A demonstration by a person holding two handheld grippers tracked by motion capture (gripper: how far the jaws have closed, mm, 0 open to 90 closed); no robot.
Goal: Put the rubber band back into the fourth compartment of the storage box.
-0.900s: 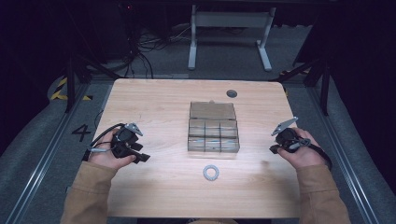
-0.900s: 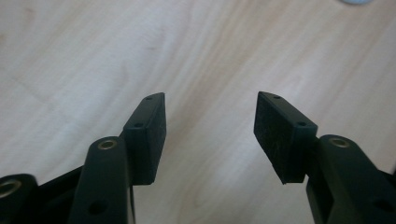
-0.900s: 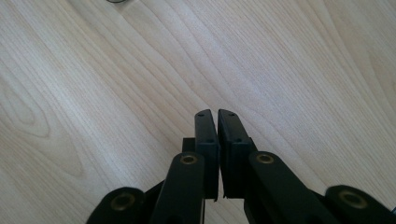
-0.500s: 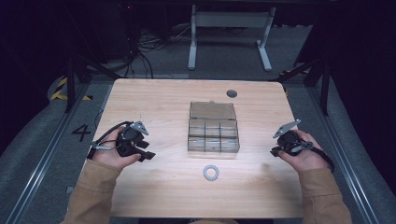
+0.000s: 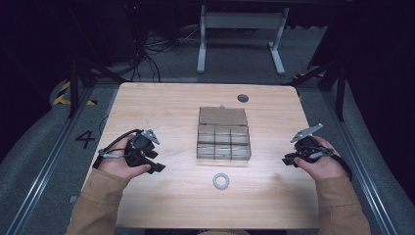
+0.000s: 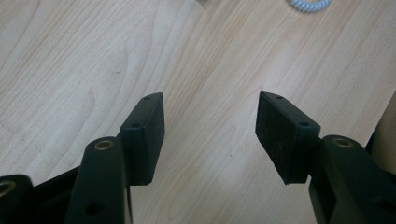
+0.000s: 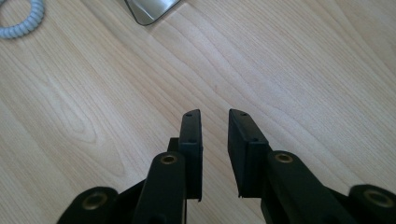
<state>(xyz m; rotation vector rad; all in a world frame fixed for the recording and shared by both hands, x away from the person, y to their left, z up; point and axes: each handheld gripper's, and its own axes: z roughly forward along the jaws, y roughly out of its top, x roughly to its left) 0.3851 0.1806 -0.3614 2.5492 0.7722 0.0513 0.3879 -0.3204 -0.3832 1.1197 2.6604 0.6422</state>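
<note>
I hold both grippers low over the wooden counter (image 5: pixel 161 107), one at each side of a clear compartment box (image 5: pixel 223 133) that sits mid-counter with its lid folded back. My left gripper (image 5: pixel 155 164) is released, its jaws spread wide over bare wood in the left gripper view; my right gripper (image 5: pixel 288 160) is nearly closed, a narrow gap between the jaws and nothing in them, as the right gripper view shows. A white coiled hair tie (image 5: pixel 221 180) lies flat on the counter just in front of the box, between my two hands and apart from both. A small dark disc (image 5: pixel 242 98) rests near the far edge. By my reading the work is at its opening step: nothing is grasped, and the coil looks meant for the box. The next move calls for bringing one gripper inward over the coil, jaws spread enough to straddle its rim, then closing low against the wood, since the ring lies thin and flat.
</note>
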